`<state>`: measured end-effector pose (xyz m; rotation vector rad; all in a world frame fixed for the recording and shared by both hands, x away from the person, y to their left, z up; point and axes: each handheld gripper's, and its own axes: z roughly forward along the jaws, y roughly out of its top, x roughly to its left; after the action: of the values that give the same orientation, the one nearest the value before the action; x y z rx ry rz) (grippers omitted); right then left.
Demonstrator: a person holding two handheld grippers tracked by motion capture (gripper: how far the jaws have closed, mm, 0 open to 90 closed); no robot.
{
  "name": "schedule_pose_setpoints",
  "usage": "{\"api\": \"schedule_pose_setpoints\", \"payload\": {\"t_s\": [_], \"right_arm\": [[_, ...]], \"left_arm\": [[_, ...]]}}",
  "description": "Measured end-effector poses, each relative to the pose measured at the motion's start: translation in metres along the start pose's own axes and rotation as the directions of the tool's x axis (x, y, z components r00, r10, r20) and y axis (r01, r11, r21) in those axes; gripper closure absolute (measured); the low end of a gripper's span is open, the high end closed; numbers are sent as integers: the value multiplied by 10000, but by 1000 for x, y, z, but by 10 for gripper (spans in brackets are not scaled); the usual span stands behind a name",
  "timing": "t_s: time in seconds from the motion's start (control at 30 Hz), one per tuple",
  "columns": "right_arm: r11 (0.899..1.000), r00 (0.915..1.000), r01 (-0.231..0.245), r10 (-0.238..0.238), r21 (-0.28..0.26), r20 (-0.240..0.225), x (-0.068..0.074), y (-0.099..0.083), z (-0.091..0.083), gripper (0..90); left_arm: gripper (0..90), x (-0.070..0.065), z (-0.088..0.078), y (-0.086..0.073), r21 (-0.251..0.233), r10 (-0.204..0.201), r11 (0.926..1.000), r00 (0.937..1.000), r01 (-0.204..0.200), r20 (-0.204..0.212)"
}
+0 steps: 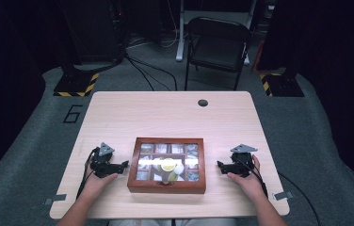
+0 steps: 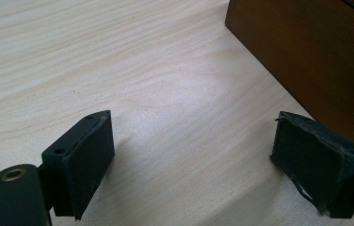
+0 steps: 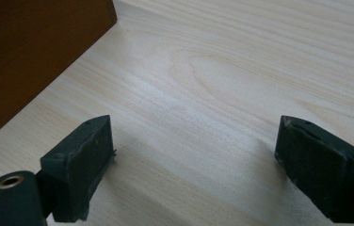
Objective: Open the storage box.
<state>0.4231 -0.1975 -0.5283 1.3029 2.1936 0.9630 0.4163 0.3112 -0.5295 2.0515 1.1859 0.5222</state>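
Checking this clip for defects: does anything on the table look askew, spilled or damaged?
Nothing stands out. The wooden box sits square on the table, lid shut. The left gripper and right gripper rest either side of it, jaws open, nothing between them.

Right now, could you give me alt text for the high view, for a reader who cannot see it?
A closed wooden box with a glass-paned lid sits near the front of a light wood table, with the left gripper and the right gripper resting open on either side, apart from it. Behind the table stands a black folding chair.
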Motion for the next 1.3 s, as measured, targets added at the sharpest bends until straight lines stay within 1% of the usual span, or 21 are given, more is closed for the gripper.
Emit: {"api": "schedule_pose_setpoints", "payload": {"t_s": [0.1,0.17,0.33,0.57,0.6,0.7,0.73,0.83,0.93,1.0,1.03,1.07,1.1,1.13,1.17,1.2,1.23,1.27,1.3], "right_arm": [[10000,10000,-57,57,10,19,0,0,0,112],[10000,10000,-62,62,9,21,0,0,0,111],[10000,10000,-33,33,-1,48,0,0,0,108],[10000,10000,-67,67,9,47,0,0,0,109],[10000,10000,-74,74,12,51,1,0,0,118],[10000,10000,3,-2,-72,26,1,0,-1,135],[10000,10000,20,-20,-30,24,1,0,-1,139],[10000,10000,-55,55,16,-20,1,0,-2,158],[10000,10000,-17,17,17,-40,1,1,-2,187],[9999,9999,-146,146,32,-18,2,1,-3,208],[10000,10000,-27,27,76,-32,1,2,-4,231],[9999,10000,-83,83,104,-9,2,2,-4,252],[9999,10000,-8,8,102,-46,2,2,-5,264],[9998,10000,-25,25,188,-41,3,2,-6,266],[9995,9999,101,-100,288,-21,4,3,-7,267],[9992,9999,154,-155,360,32,6,5,-10,274],[9994,9997,221,-222,263,48,8,6,-12,281],[9985,9988,496,-497,238,26,10,7,-14,283],[9989,9989,453,-454,136,84,13,8,-16,286]], "left_arm": [[133,0,0,0,-46,-13,10000,10000,13,5],[134,1,-1,0,72,27,10000,10000,-27,49],[136,1,-1,0,-22,3,10000,10000,-3,-39],[136,1,-1,0,44,24,10000,10000,-24,-62],[137,0,-1,-1,-68,-79,9999,9999,78,-120],[148,0,-1,-2,-143,-146,9998,9998,144,-116],[148,0,-2,-1,-65,-129,9999,9999,128,-63],[160,0,-3,-2,-46,-118,9999,9999,118,-78],[193,0,-4,-2,-104,-161,9998,9998,159,-145],[222,1,-6,-1,15,-246,9997,9997,246,-17],[238,1,-6,-1,-98,-279,9996,9996,279,-51],[253,2,-7,-1,-14,-381,9993,9993,381,64],[269,3,-8,-1,-20,-412,9991,9991,412,114],[288,3,-9,-1,-3,-601,9982,9980,601,173],[294,3,-10,0,78,-655,9978,9975,653,272],[300,3,-11,1,39,-652,9979,9974,651,299],[311,2,-13,2,82,-644,9979,9975,641,285],[317,1,-15,2,28,-648,9979,9974,647,322],[317,0,-16,3,-49,-639,9979,9974,641,340]]}}
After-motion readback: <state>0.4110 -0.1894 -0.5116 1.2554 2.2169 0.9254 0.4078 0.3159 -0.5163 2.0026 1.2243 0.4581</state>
